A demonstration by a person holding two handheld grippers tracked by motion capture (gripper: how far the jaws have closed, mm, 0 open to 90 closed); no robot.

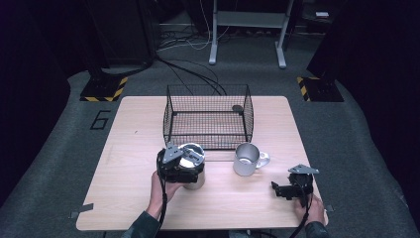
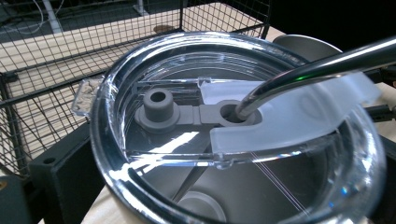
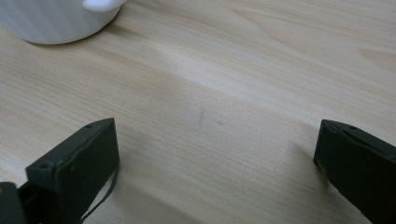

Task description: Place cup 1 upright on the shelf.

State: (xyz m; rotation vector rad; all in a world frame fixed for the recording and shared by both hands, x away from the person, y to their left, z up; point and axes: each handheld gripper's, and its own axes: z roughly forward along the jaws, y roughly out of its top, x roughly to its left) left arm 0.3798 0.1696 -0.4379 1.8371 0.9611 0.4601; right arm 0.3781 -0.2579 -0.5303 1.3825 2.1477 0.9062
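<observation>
While right gripper (image 1: 288, 189) rests open on table (image 1: 124, 198) near mug (image 1: 246, 159), left gripper (image 1: 174, 167) clasps tumbler (image 1: 194, 168), straw (image 2: 322, 67) through lid (image 2: 233, 126)

right gripper (image 3: 217, 163) jaws spread wide over bare wooden table (image 3: 243, 74); white mug (image 3: 56, 21) base at frame's top-left corner

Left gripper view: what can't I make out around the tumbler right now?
- Left claw: the tumbler hides its jaws in the left gripper view, and in the high view the gripper body covers them; the grip is unclear.
- Straw: cut off by the right edge.
- Tumbler's contents: glare on the clear lid blurs them.
- Mug: cut off by the top edge in the right gripper view.
</observation>
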